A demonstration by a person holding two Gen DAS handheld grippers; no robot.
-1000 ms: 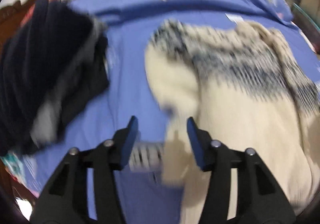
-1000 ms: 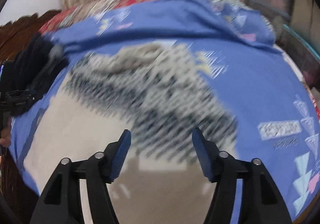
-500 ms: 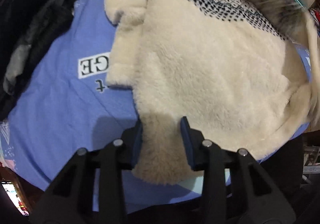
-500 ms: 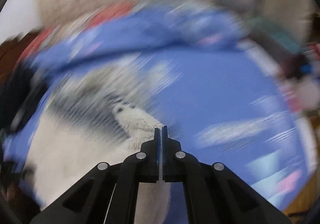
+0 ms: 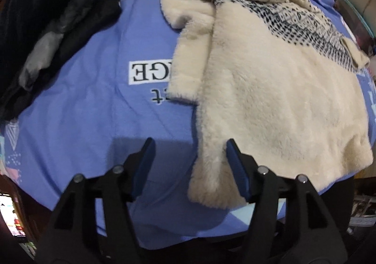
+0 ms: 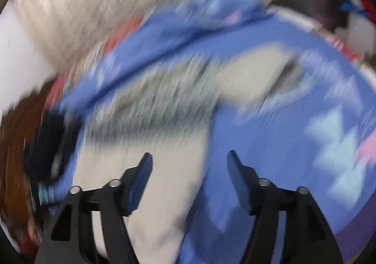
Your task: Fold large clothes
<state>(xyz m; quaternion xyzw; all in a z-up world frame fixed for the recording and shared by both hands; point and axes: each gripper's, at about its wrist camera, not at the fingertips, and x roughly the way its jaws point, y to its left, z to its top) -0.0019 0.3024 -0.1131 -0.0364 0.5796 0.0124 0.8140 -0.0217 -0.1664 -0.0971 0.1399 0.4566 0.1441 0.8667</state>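
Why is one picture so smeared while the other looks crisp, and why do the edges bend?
Right wrist view: motion blur streaks the cream fleece sweater and blue sheet; only the right tool, its jaws opening, stays sharp. Left wrist view: crisp, fur texture clear, and the left tool, jaws opening, casts a soft shadow on the sheet. Both: fisheye lenses bow the edges, with dark corners.

A white label [image 5: 150, 73] printed on the blue sheet [image 5: 77, 104] shows upside-down black letters "GE", the rest hidden under the cream fleece sweater [image 5: 270, 99] at 3 o'clock; one "t" sits below.
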